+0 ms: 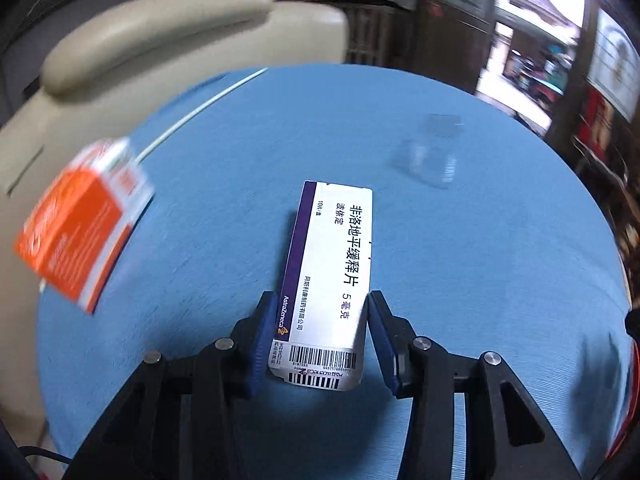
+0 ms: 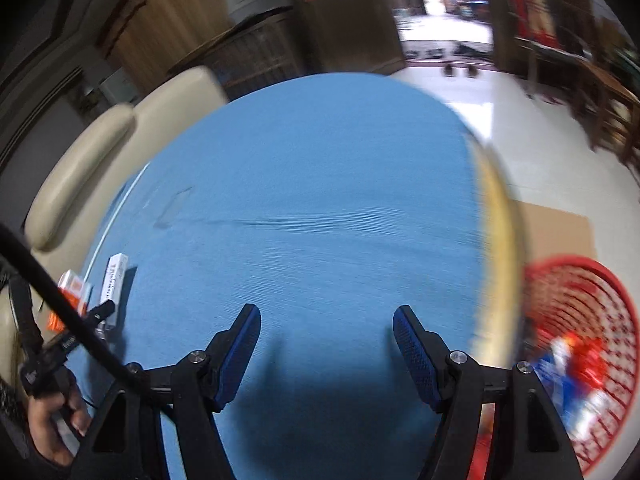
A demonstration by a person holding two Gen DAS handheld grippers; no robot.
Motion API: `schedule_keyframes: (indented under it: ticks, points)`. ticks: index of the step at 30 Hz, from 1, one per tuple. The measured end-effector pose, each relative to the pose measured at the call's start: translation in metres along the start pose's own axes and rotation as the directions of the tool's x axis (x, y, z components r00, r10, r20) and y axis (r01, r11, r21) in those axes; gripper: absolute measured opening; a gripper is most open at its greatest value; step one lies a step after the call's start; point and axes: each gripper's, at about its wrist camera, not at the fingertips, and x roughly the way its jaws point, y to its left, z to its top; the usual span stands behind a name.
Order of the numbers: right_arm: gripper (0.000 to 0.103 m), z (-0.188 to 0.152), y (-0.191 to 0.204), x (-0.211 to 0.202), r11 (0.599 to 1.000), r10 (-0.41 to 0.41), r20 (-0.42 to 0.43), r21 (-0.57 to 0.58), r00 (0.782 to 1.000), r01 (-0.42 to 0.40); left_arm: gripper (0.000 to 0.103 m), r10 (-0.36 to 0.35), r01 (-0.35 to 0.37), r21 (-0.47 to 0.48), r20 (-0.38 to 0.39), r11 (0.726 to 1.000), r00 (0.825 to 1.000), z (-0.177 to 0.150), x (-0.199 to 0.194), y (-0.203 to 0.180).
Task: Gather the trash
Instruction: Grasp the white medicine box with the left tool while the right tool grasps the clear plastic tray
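A white and purple medicine box [image 1: 330,276] sits between the blue pads of my left gripper [image 1: 320,312], which is shut on its near end above the round blue table [image 1: 460,280]. An orange and white box [image 1: 80,224] lies at the table's left edge. A clear plastic piece [image 1: 434,152] lies at the far right, blurred. In the right wrist view my right gripper [image 2: 326,316] is open and empty over the blue table [image 2: 320,200]. That view shows the white box [image 2: 113,284], the orange box [image 2: 74,288] and the left gripper at the far left.
A red mesh basket [image 2: 580,360] with colourful wrappers inside stands on the floor right of the table. A beige padded chair [image 1: 160,32] sits behind the table, also in the right wrist view [image 2: 100,152]. A white cable [image 1: 200,112] runs along the table's left edge.
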Motion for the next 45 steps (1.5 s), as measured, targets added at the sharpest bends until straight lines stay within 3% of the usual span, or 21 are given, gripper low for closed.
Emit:
schedule_keyframes:
  ticks: [5,9,15,18,19,24,28,31,42,45]
  points:
    - [0.073,0.029,0.079,0.037,0.986,0.061,0.003,-0.153,0.998,-0.060,0.048,0.055,-0.057,0.038,0.052,0.998,0.997,-0.014,0.009,-0.003]
    - [0.073,0.069,0.140,0.063,0.965,0.081,0.061,-0.255,0.995,-0.063,0.048,0.019,-0.018,-0.005,0.040,1.000,0.999,-0.010,0.019,0.000]
    - [0.073,0.120,0.195,0.129,0.959,0.066,0.042,-0.277,0.997,-0.052,0.048,0.020,-0.020,-0.002,0.041,1.000,0.999,-0.007,0.023,-0.003]
    - [0.073,0.128,0.200,0.160,0.958,-0.002,-0.007,-0.287,1.000,0.000,0.048,0.014,-0.014,-0.006,0.043,1.000,0.999,-0.011,0.018,0.000]
    - [0.078,0.130,0.196,0.162,0.961,0.006,-0.018,-0.275,1.000,-0.011,0.048,0.012,-0.012,-0.008,0.044,1.000,0.999,-0.015,0.007,0.009]
    - [0.080,0.127,0.166,0.139,0.974,-0.031,0.030,-0.225,0.999,0.037,0.048,0.010,-0.010,-0.008,0.045,1.000,0.999,-0.019,-0.001,0.012]
    - [0.080,0.122,0.139,0.134,0.976,-0.085,0.013,-0.201,0.996,0.086,0.048,0.006,-0.006,-0.011,0.046,1.000,0.999,-0.020,-0.003,0.011]
    - [0.080,0.127,0.131,0.130,0.983,-0.074,0.025,-0.164,0.997,0.078,0.048,0.009,-0.009,-0.008,0.045,1.000,0.999,-0.020,-0.003,0.009]
    - [0.082,0.114,0.177,0.150,0.980,-0.038,0.025,-0.196,0.999,0.042,0.048,0.014,-0.013,-0.005,0.045,1.000,0.999,-0.017,-0.001,0.005]
    - [0.082,0.110,0.188,0.139,0.973,-0.045,0.079,-0.222,0.996,0.061,0.048,0.020,-0.020,0.000,0.044,1.000,0.999,-0.017,0.000,0.004]
